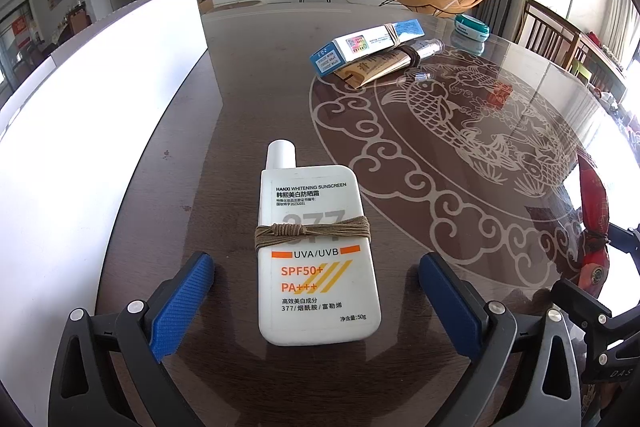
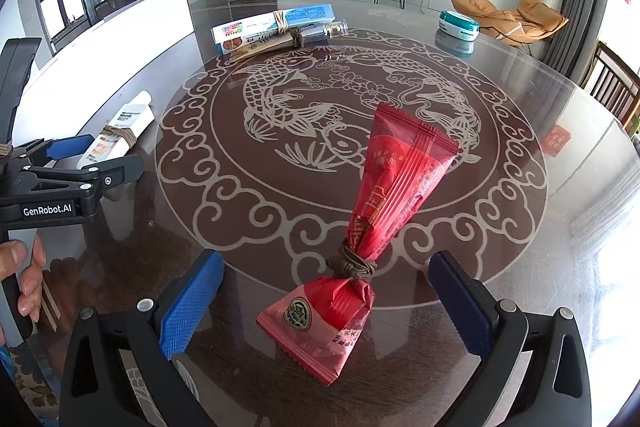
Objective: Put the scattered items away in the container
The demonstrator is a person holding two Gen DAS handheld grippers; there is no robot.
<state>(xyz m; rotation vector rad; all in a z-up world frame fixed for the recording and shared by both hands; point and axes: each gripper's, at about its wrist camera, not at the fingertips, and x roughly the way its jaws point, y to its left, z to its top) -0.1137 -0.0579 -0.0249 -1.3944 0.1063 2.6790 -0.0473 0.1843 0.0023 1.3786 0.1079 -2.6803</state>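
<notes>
A white sunscreen bottle (image 1: 316, 255) with brown cord round its middle lies flat on the table between the open fingers of my left gripper (image 1: 316, 303). It also shows in the right wrist view (image 2: 120, 133). A red snack packet (image 2: 360, 239), tied at its waist with brown cord, lies between the open fingers of my right gripper (image 2: 326, 303); its edge shows at the right of the left wrist view (image 1: 594, 227). The white container (image 1: 100, 131) stands at the left, and shows in the right wrist view (image 2: 112, 47) too. Neither gripper touches its item.
A blue-and-white box (image 1: 366, 45) lies on a brown tube (image 1: 380, 65) and a clear vial (image 1: 426, 47) at the far side. A teal round tin (image 2: 458, 23) sits far right. Wooden chairs (image 1: 560, 35) stand beyond the table's right edge.
</notes>
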